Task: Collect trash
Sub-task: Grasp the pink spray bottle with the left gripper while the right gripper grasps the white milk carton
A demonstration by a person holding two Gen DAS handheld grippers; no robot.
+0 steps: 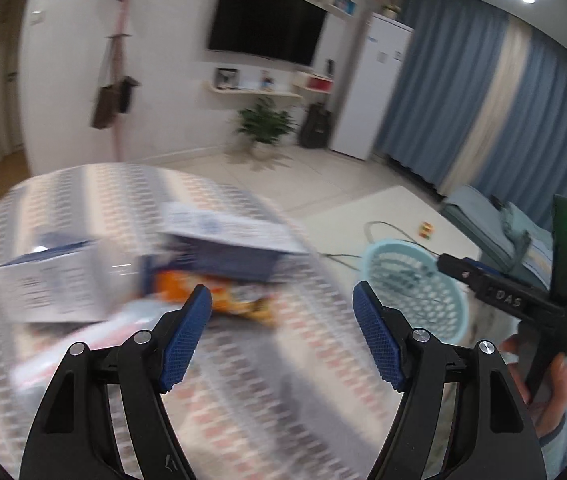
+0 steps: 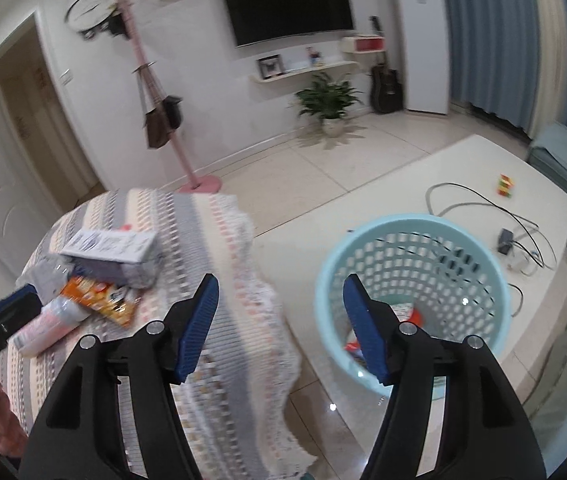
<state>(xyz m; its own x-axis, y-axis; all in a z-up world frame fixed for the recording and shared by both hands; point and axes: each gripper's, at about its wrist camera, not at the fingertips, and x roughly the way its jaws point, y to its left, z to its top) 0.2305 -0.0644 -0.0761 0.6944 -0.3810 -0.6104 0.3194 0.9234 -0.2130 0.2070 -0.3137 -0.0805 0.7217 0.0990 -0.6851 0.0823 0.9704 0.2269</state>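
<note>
Some trash already lies in your blue basket [image 2: 411, 304] at about 4 o'clock of the right view. On the cloth-covered surface [image 2: 211, 240] at 9 o'clock remain a white box [image 2: 111, 246], an orange snack bag [image 2: 101, 296] and a pale tube [image 2: 45, 326]. Your left claw [image 1: 282, 336] and right claw [image 2: 279, 324] both stand apart, empty, touching nothing.
</note>
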